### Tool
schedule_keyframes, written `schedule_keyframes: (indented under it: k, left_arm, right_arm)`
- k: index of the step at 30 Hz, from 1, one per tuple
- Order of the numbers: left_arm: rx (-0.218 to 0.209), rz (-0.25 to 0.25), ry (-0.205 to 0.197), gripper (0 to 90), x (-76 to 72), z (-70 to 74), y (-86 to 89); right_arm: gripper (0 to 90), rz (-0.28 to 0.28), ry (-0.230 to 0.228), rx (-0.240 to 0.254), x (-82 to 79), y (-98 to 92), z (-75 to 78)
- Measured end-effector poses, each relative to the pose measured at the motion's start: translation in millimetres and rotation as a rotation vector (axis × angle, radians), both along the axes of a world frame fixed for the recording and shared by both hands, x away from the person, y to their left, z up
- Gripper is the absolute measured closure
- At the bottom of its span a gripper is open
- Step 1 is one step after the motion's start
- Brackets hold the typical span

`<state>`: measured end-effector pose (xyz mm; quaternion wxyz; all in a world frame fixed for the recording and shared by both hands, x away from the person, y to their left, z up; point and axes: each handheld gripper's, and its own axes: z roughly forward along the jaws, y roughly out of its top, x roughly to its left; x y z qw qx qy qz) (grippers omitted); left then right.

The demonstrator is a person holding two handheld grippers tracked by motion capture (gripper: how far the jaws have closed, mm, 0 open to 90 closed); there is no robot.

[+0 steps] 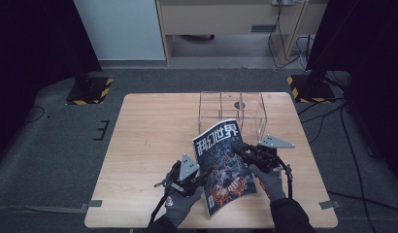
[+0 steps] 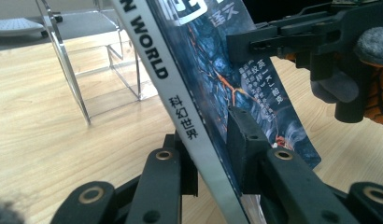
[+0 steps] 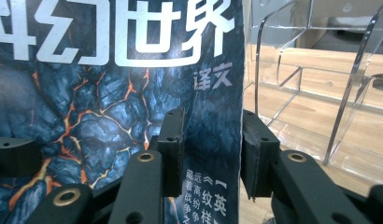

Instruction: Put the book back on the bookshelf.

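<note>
Magazine: a glossy magazine with a dark blue cover of cracked rock glowing orange, large white Chinese title characters and a white spine, held tilted above the worktop, its top edge leaning toward the clear holder.
Magazine spine: in the left gripper view the white spine runs diagonally up between the jaws, printed with black letters ending in "WORLD" and Chinese characters.
Left tool: the left tool is clenched on the magazine at its lower spine side; in the left gripper view one black jaw presses the cover and the other sits behind the spine.
Right tool: the right tool grips the magazine's opposite long edge, higher up; in the right gripper view one jaw lies on the cover and the other behind the edge, with the page between them.
Hands: a grey-gloved left hand and a grey-gloved right hand hold the tools, just below the magazine in the high view.
Clear holder: a transparent acrylic file holder with upright dividers stands on the worktop just beyond the magazine's top edge; whether they touch I cannot tell.
Worktop: a light wooden worktop lies under the magazine and holder.
Floor: grey carpet surrounds the worktop, with yellow-and-black striped stand bases beyond its far corners.
</note>
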<state>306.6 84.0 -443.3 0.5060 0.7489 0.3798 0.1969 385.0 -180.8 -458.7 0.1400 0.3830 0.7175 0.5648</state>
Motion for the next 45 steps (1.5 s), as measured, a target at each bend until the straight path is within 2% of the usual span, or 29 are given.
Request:
schedule_keyframes:
  k: [5, 8, 11, 14, 18, 24, 29, 34, 39, 45]
  left_arm:
    - [0.016, 0.009, -0.068, 75.1, -1.7, 10.9, 0.8]
    - [0.024, 0.013, -0.098, 76.3, -3.8, 12.0, 0.9]
    - [0.019, 0.013, -0.09, 76.3, -4.3, 10.9, 2.4]
    - [0.02, 0.007, -0.087, 76.6, -5.3, 9.8, 1.6]
    - [0.015, -0.005, -0.09, 76.7, -5.8, 11.8, -0.8]
    - [0.016, -0.007, -0.136, 77.7, -7.4, 14.9, -1.0]
    - [0.013, -0.002, -0.125, 77.7, -8.9, 11.1, -0.5]
    - [-0.012, -0.004, -0.118, 76.5, -7.5, 10.5, -2.1]
    - [-0.03, -0.015, -0.129, 73.5, -5.9, 9.3, -7.1]
    - [-0.04, 0.002, -0.13, 74.5, -2.4, 8.9, -12.5]
  right_arm:
    - [71.2, -0.011, -0.042, 0.043, 1.3, 2.0, 5.6]
    - [70.8, -0.012, -0.064, 0.058, 2.0, 3.3, 9.6]
    - [69.1, -0.005, -0.068, 0.055, 1.6, 3.1, 10.2]
    - [63.8, -0.009, -0.052, 0.064, 1.3, 0.8, 8.3]
    - [65.7, -0.003, -0.039, 0.081, 1.9, -1.9, 6.3]
    - [69.5, -0.013, -0.075, 0.107, 3.0, -1.4, 13.4]
    - [71.3, -0.012, -0.115, 0.113, 1.0, 1.1, 14.7]
    - [73.4, -0.006, -0.124, 0.125, -1.5, -2.0, 13.4]
    - [73.7, 0.021, -0.132, 0.145, -4.3, -4.4, 12.9]
    - [73.3, 0.033, -0.144, 0.134, -7.8, -2.7, 14.8]
